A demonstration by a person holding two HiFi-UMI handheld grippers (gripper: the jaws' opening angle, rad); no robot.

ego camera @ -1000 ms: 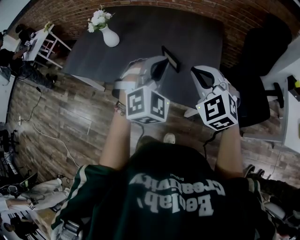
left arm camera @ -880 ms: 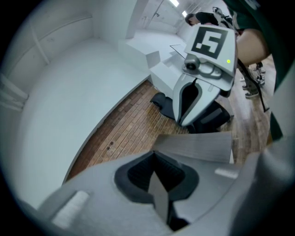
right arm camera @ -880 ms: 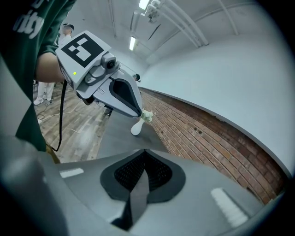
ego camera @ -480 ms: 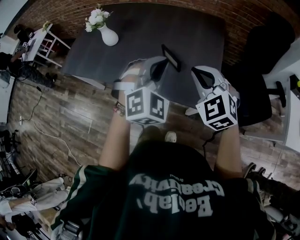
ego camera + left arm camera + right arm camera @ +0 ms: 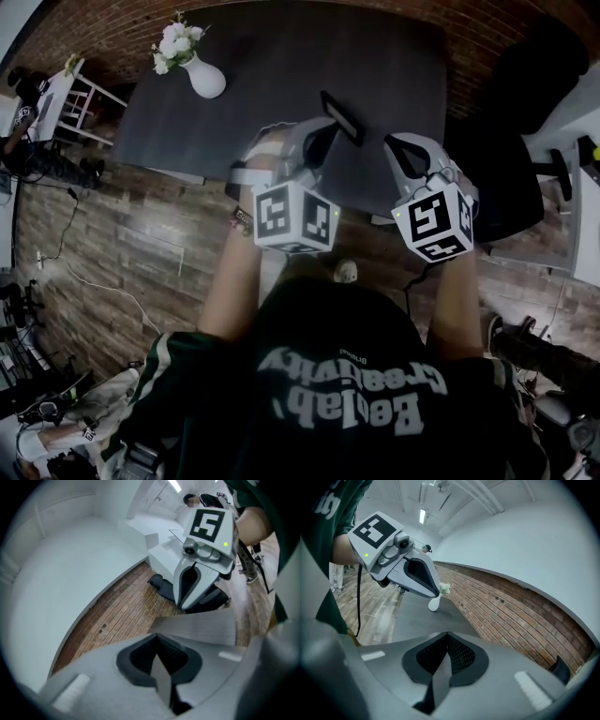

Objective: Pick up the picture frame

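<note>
Head view: the left gripper [image 5: 319, 136] and right gripper [image 5: 398, 150] both have their jaws pressed together with nothing between them, at centre frame by the near edge of the dark table [image 5: 281, 56]. The picture frame [image 5: 341, 117] sits on the table between their tips. A white vase [image 5: 206, 77] stands at the upper left.

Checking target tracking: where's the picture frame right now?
In the head view, the picture frame sits on the near half of the dark table, just beyond the left gripper and up-left of the right gripper.
</note>
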